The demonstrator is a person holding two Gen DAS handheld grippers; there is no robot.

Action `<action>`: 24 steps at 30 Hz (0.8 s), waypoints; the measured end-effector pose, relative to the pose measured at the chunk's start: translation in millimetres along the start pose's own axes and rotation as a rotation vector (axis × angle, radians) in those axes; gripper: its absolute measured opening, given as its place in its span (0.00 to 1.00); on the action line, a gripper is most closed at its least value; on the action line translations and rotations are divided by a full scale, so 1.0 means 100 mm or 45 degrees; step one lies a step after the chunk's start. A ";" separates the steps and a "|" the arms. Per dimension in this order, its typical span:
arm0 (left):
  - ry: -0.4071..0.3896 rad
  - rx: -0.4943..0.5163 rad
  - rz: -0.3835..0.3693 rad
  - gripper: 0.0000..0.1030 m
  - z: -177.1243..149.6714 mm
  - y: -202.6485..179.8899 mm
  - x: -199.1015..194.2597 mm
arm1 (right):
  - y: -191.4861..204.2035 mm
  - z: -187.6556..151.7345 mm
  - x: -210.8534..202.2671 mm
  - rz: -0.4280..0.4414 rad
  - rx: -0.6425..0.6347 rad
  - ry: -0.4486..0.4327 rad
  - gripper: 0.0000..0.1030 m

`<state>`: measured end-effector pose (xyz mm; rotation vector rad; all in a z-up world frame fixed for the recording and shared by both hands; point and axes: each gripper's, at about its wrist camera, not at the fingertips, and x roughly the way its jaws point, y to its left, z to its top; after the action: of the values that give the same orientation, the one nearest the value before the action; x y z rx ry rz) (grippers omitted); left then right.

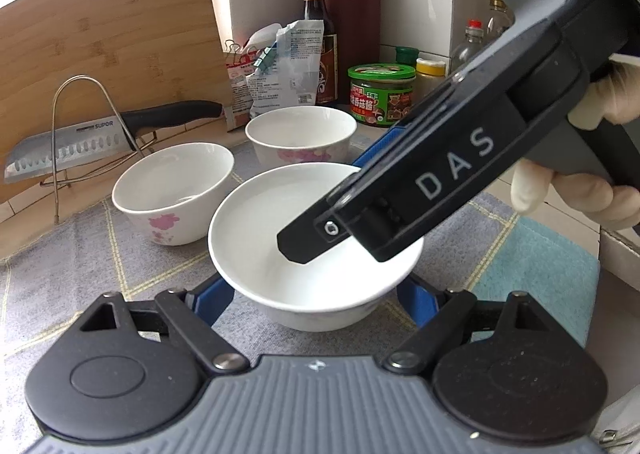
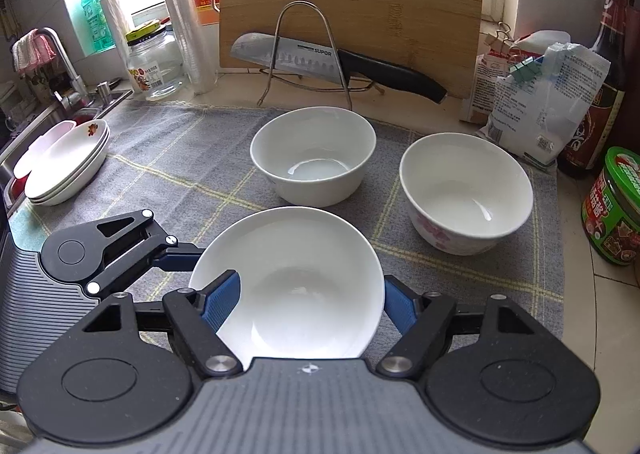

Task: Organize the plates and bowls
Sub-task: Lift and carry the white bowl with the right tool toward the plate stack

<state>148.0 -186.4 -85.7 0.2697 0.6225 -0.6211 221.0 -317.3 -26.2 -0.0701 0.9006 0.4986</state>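
Three bowls are seen on the grey cloth (image 2: 192,158) on the bench. The near bowl (image 2: 304,274), plain white, sits closest; flowered bowls stand well apart from it at 12 o'clock (image 2: 314,158) and 2 o'clock (image 2: 464,190) in the right wrist view, and stacked plates (image 2: 68,162) at 10 o'clock.

The left gripper (image 1: 316,298) is set low, its fingers clamped on the bowl's lower wall at 9 and 3 o'clock. The right gripper (image 2: 310,306) has one finger inside the bowl and one outside the rim; whether the wall is pinched cannot be told.

Likely step: the near bowl is to be lifted and nested into a flowered one. A firm grip should be confirmed before lifting, the rim kept level, and the bowl lowered centred.

The bowl is upright with its mouth up. It is round, so no long axis; its symmetry axis is vertical.
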 end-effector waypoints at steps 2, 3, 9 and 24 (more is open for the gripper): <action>0.009 -0.004 0.018 0.85 -0.01 0.05 -0.08 | 0.08 0.02 0.00 0.016 -0.014 -0.005 0.79; 0.014 -0.006 0.026 0.85 -0.01 0.08 -0.12 | 0.12 0.04 0.00 0.023 -0.022 -0.008 0.79; 0.027 -0.032 0.077 0.85 -0.06 0.27 -0.35 | 0.42 0.15 0.08 0.061 -0.077 -0.015 0.79; 0.070 -0.117 0.200 0.85 -0.37 0.85 -0.74 | 1.15 0.43 0.48 0.173 -0.149 -0.003 0.79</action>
<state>135.9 -69.9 -64.4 0.2476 0.6742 -0.4337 226.9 -185.8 -19.0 -0.1156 0.8771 0.6775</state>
